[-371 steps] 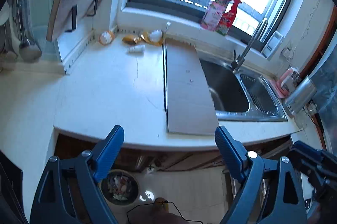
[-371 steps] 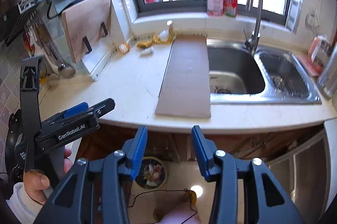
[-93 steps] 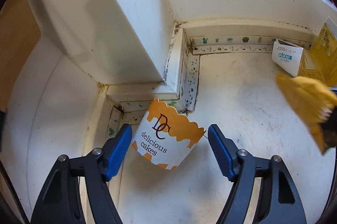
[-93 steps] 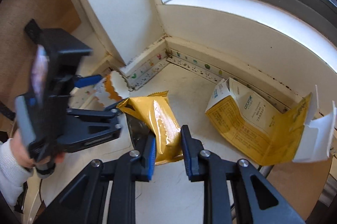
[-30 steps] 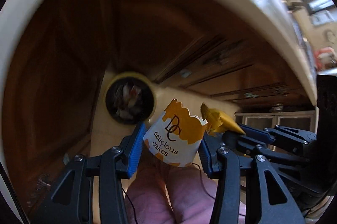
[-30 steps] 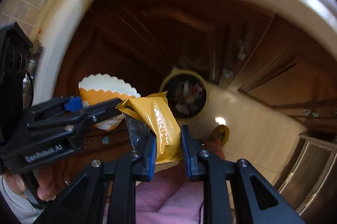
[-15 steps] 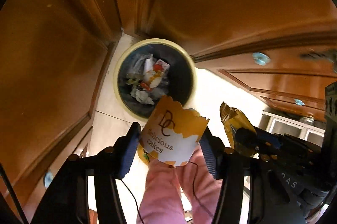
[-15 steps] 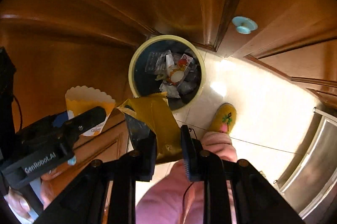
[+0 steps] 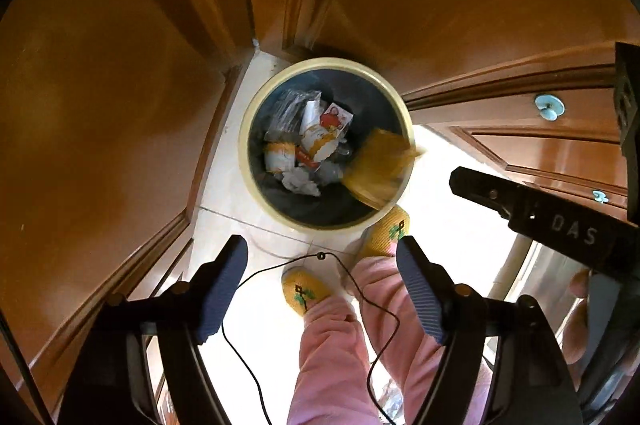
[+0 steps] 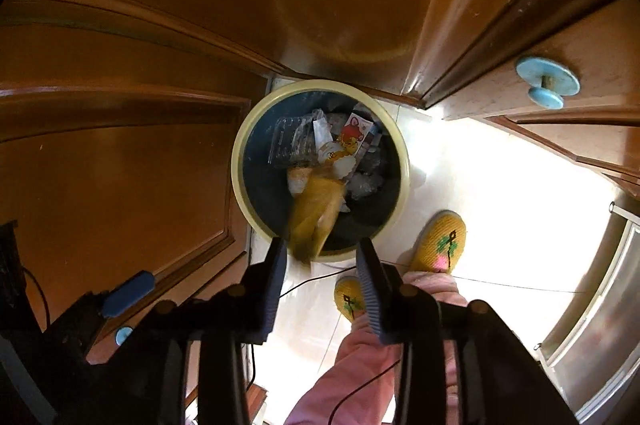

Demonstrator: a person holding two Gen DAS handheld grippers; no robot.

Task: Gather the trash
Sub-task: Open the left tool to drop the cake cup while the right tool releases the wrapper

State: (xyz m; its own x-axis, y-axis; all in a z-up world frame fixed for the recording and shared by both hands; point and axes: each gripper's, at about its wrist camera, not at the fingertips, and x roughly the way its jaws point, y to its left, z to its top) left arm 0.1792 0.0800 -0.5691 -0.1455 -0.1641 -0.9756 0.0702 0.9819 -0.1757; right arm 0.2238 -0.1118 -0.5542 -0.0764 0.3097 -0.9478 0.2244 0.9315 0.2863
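Your left gripper (image 9: 322,281) and right gripper (image 10: 320,265) hang spread and empty above the round cream-rimmed trash bin (image 9: 256,197); a blurred yellow foil wrapper (image 9: 378,171) is over its rim.

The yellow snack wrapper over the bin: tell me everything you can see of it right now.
The yellow snack wrapper is a shiny golden foil pouch, motion-blurred and apparently falling. In the right wrist view it hangs just ahead of the open right gripper, clear of both fingers, over the near rim of the trash bin. The left wrist view shows it tilted across the bin's right rim. Whether it touches the rim is unclear.
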